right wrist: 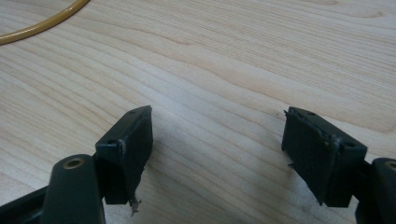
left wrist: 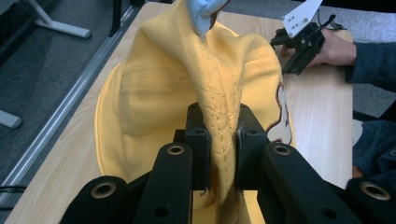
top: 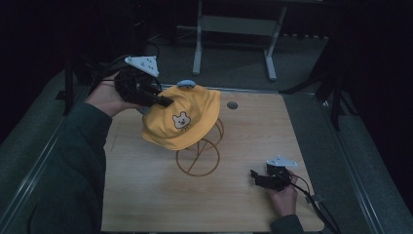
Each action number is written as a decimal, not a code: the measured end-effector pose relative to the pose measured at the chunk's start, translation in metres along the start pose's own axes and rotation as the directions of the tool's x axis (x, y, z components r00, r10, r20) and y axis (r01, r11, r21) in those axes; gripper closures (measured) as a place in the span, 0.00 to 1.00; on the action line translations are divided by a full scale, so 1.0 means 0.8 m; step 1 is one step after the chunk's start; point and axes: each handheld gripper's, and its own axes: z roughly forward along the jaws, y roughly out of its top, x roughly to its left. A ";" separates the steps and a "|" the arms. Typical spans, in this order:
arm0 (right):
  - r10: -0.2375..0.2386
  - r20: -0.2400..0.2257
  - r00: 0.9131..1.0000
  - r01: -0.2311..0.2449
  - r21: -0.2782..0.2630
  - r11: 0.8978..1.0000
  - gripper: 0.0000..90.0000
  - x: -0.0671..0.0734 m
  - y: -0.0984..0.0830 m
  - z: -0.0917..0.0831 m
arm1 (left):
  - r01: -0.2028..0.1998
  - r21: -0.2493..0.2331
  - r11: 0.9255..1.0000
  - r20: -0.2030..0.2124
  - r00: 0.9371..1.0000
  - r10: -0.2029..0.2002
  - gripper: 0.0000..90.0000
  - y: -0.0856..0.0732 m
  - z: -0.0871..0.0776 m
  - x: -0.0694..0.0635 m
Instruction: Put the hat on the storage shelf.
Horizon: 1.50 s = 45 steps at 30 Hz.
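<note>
The yellow hat [left wrist: 154, 93] is soft matt woven cloth with quilted stitching along its pinched fold and a pale blue fabric ear [left wrist: 203, 14]. The table [right wrist: 224, 60] is smooth light wood grain, perhaps laminate. The stand [top: 198, 156] is thin glossy golden wire. The left gripper [left wrist: 222, 149] has matt black plastic jaws.

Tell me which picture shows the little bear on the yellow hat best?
The high view: the bear faces the camera on the yellow hat. The left gripper view catches just the bear's brown edge beside the fold pinched by the left tool.
</note>
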 end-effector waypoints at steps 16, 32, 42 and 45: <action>-0.002 0.001 1.000 0.002 0.000 1.000 0.28 0.000 0.000 0.000 | -0.005 0.045 0.999 0.031 1.000 0.003 0.85 0.029 0.038 0.002; -0.001 0.000 1.000 0.001 0.001 1.000 0.27 0.000 0.000 0.000 | -0.023 0.096 0.995 0.042 0.999 0.019 0.77 0.048 0.092 -0.006; -0.001 -0.001 1.000 0.001 0.001 1.000 0.27 0.000 0.000 0.000 | 0.076 -0.018 0.997 0.051 0.996 -0.075 0.45 0.039 0.071 0.001; -0.001 0.000 1.000 0.001 0.000 1.000 0.27 0.000 0.000 0.000 | 0.095 -0.054 0.994 0.031 0.995 -0.094 0.38 0.034 0.060 0.003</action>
